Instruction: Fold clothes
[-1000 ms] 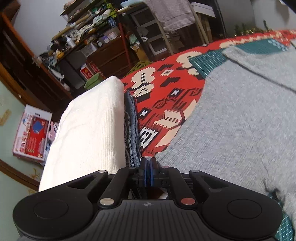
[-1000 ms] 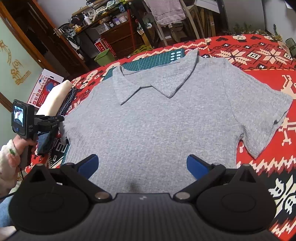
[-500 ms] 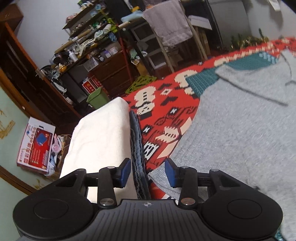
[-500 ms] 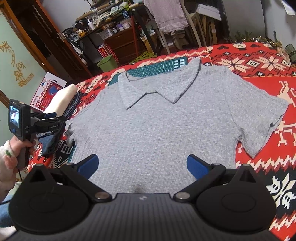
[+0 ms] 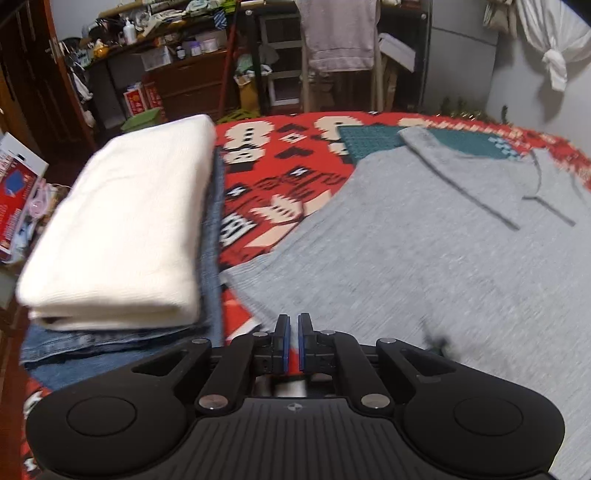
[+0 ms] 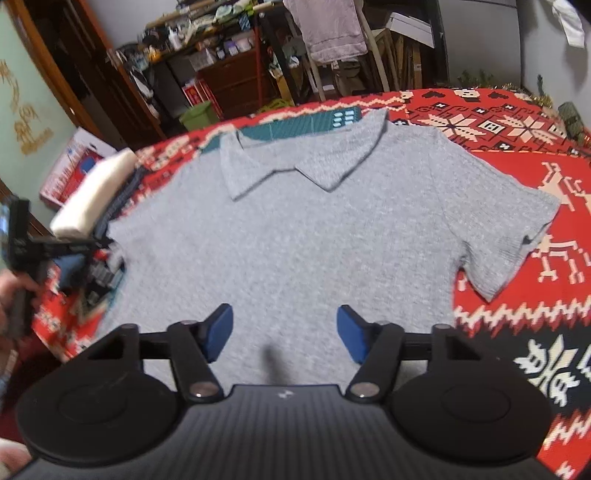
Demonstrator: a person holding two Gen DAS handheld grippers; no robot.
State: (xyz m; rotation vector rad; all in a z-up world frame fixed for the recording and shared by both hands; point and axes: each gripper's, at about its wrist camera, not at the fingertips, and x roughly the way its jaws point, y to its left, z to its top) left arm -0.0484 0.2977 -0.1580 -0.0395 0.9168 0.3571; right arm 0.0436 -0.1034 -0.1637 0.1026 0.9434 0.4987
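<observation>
1. Grey polo shirt [image 6: 306, 236] lies spread flat, front up, on a red patterned cloth [image 6: 491, 122] that covers the worktop; its collar points toward the far edge and rests partly over a teal cutting mat [image 6: 295, 123].
2. Its short sleeve on the right side lies stretched out flat on the red cloth.
3. Right tool [image 6: 284, 334] hovers over the shirt's lower middle with its blue pads [image 6: 221, 330] spread wide apart, holding nothing.
4. Left tool [image 5: 291, 341] sits at the shirt's left sleeve edge; its blue pads are nearly pressed together, with a thin gap between them. Whether any fabric is caught in that gap cannot be told.
5. Beside the shirt, to its left, stands a stack of folded clothes: a cream folded garment [image 5: 122, 229] on top of folded blue denim [image 5: 110, 343].
6. In the right wrist view, the left tool shows blurred at the left edge, gripped by a hand [image 6: 11, 291].
7. Behind the worktop are cluttered shelves [image 5: 166, 48] and a pale garment hanging on a rack [image 5: 338, 33].
</observation>
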